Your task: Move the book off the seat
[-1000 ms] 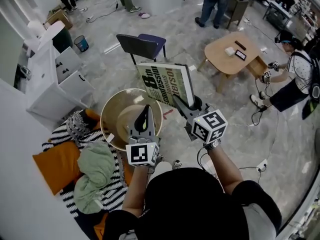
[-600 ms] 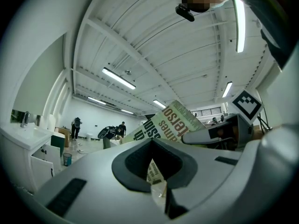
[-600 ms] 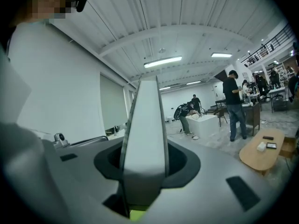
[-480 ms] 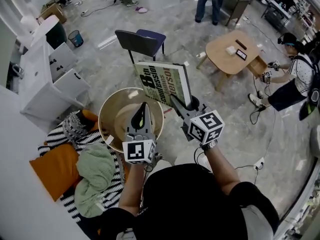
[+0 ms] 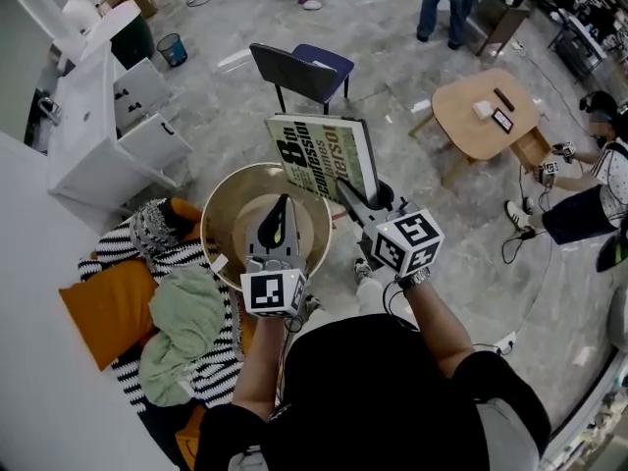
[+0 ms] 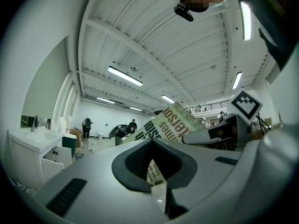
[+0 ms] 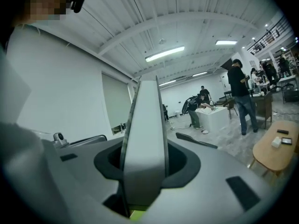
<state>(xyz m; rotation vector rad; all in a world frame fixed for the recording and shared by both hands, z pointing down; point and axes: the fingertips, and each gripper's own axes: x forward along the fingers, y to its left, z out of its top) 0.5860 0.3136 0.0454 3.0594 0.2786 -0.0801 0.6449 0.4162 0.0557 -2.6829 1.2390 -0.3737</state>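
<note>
As the right gripper, still clamped on the large green-and-white book, drifted onward, the round beige seat left of it seemed already cleared.

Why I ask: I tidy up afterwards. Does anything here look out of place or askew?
The white cabinet has what look like two drawers standing open. A green cloth lies crumpled on the striped cover beside an orange cushion. The book is held tilted in midair.

Grey marble floor, round wooden table
</note>
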